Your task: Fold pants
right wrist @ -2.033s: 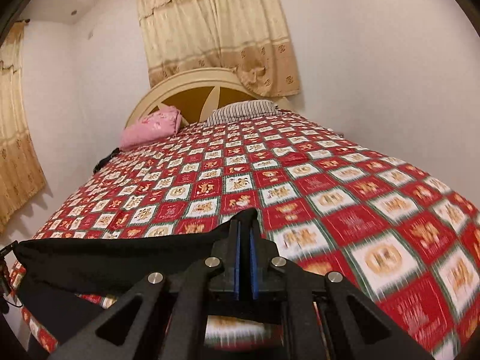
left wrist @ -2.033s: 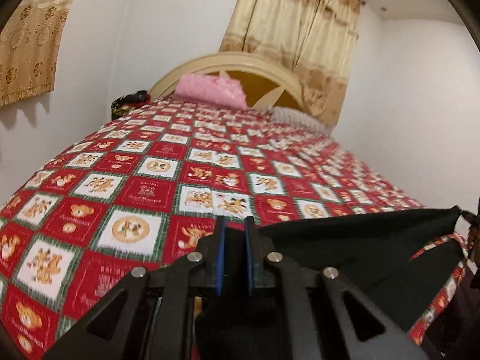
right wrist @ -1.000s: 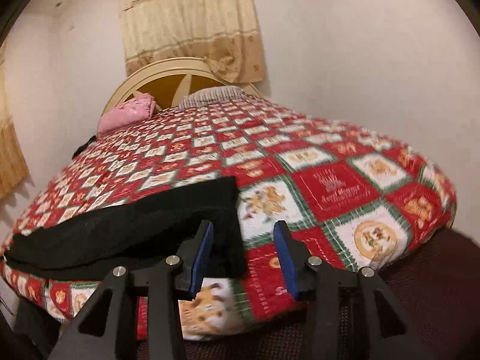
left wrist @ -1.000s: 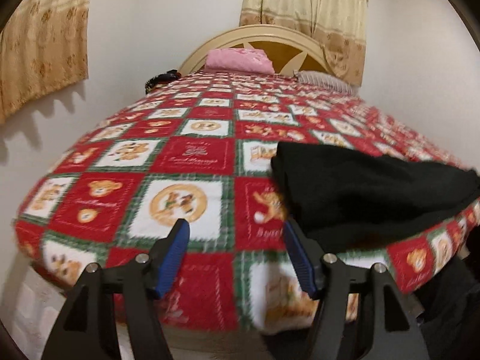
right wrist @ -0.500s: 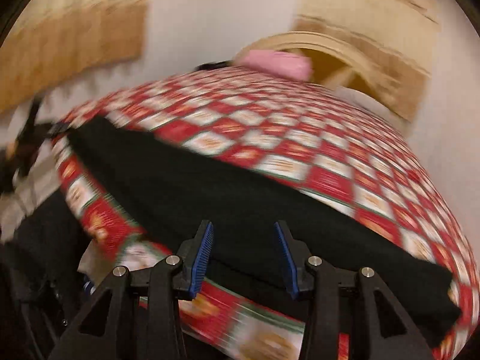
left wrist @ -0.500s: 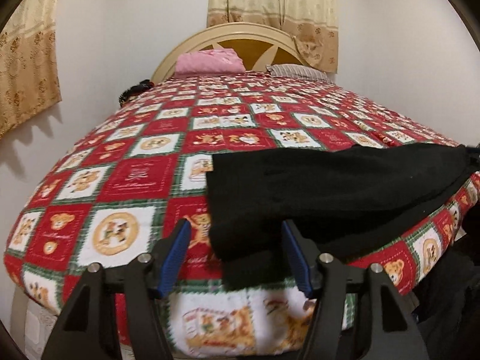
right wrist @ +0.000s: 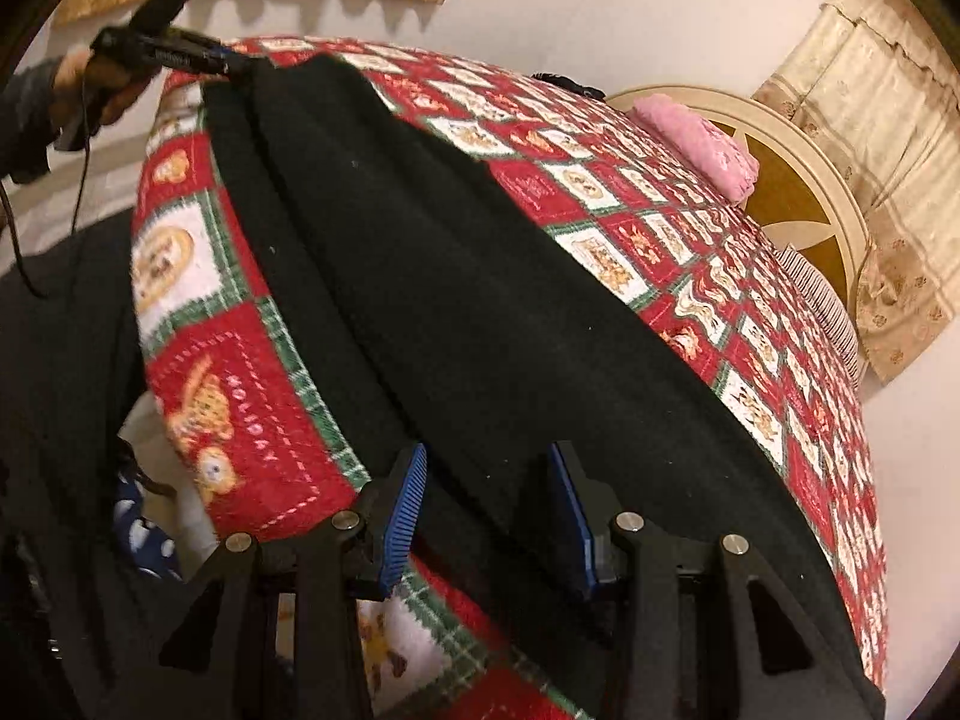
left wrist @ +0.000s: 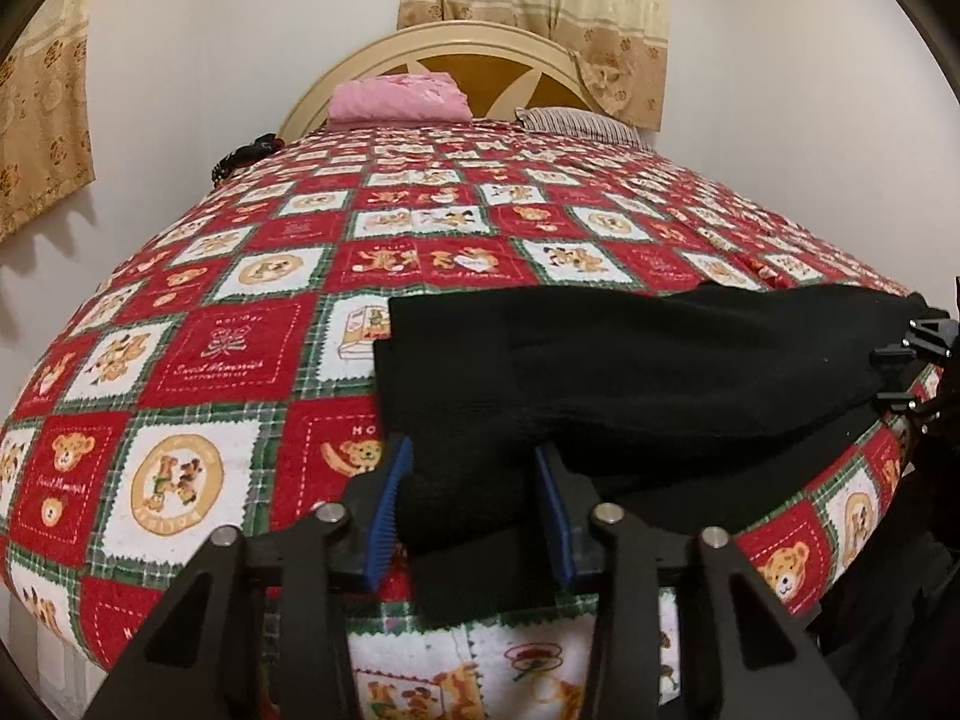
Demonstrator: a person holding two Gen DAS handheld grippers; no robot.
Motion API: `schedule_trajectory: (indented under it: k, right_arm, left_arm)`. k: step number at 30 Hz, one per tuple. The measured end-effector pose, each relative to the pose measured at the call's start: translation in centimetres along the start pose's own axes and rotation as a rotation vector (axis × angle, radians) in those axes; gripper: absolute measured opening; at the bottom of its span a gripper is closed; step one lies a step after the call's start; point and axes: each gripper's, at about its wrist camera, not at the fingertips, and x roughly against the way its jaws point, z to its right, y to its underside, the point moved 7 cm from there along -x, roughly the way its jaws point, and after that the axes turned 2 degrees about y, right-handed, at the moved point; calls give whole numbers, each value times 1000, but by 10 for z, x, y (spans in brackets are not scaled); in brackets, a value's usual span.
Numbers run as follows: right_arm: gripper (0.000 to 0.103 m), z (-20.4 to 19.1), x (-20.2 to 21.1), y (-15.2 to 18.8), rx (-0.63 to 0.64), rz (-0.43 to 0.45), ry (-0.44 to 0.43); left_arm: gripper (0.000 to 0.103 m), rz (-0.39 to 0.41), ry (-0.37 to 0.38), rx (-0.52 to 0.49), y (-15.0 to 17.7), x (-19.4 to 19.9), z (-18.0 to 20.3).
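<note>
The black pants [left wrist: 630, 372] are laid lengthwise along the foot edge of the bed [left wrist: 240, 324], already doubled over once by the look of it, with one end draped slightly over the mattress edge. That end is straddled by the left gripper [left wrist: 471, 510], whose fingers have just been closing in; the cloth is sat between the blue pads [left wrist: 384, 510], but whether it's actually pinched yet can't be told. The right gripper [right wrist: 489, 516] is placed over the long strip further along, fingers part open, fabric between them and nothing clamped. For the step in hand, probably both layers should be caught squarely before any lifting is done, and the end carried flat toward the other end so the edges get lined up. No containers are seen here, just a pink pillow [left wrist: 399, 97] and a striped pillow [left wrist: 576, 123] by the headboard [left wrist: 480, 45].
</note>
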Motion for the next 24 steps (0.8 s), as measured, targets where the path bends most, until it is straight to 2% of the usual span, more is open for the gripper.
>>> schedule_trajectory:
  k: [2,5,11,16,18,20,21,24]
  right_arm:
    - [14,3,4,-2,-23,8,-26]
    - [3,8,16,-8,-37,33,-33]
    - [3,14,46,-19,-48,73,-35]
    - [3,1,22,-2,-30,20,-56]
    - [4,-7,7,7,-27,-20,-66]
    - [4,-6,3,11,-39,-30,-78]
    - [5,-3,4,11,-54,-30,-97]
    - [8,5,14,13,-77,-36,-132]
  left_arm:
    - [19,-1,10,-29,-3,2,4]
    - [14,17,29,-51,-9,9,11]
    - [13,74,99,-3,-19,36,12]
    - [13,15,92,-3,1,17,10]
    - [20,-7,79,-9,10,11,10]
    - [25,4,83,7,12,15,8]
    - [34,3,85,11,12,18,8]
    - [52,-9,39,-11,18,30,0]
